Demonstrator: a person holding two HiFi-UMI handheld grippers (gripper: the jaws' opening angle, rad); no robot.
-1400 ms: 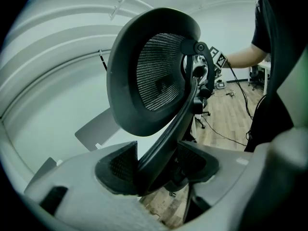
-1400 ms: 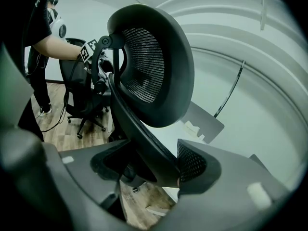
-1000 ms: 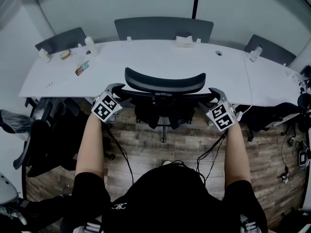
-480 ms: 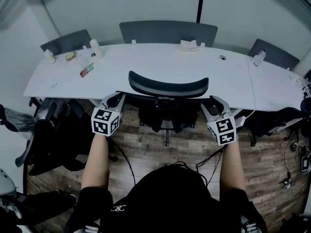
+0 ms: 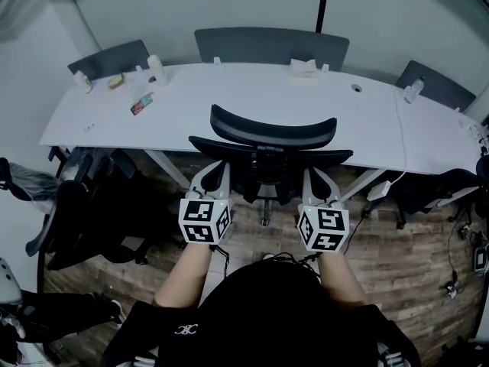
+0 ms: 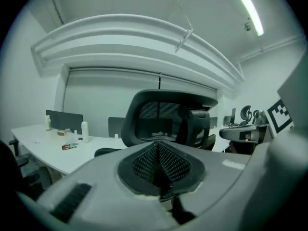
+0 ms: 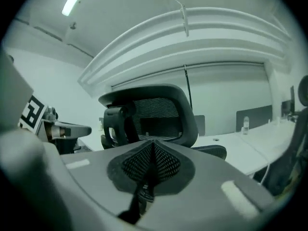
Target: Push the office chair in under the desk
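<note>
The black mesh office chair (image 5: 269, 153) stands at the near edge of the long white desk (image 5: 229, 98), its headrest (image 5: 273, 132) over the desk's front edge. My left gripper (image 5: 216, 176) hangs just behind the chair's left side and my right gripper (image 5: 317, 182) behind its right side. Neither touches the chair. Both are shut with nothing between the jaws. In the left gripper view the chair's back (image 6: 163, 124) rises beyond the closed left gripper (image 6: 159, 170). In the right gripper view the same back (image 7: 154, 117) stands beyond the closed right gripper (image 7: 151, 165).
Another dark chair (image 5: 84, 205) is at the left, and more chairs (image 5: 271, 46) stand behind the desk. A white bottle (image 5: 158, 71) and small items (image 5: 141, 103) lie on the desk's left part. Cables and another chair (image 5: 451, 186) are at the right.
Both grippers have left the sides of the chair's back, drawn back toward the person and moved closer together. Their jaws have gone from wide open to shut.
</note>
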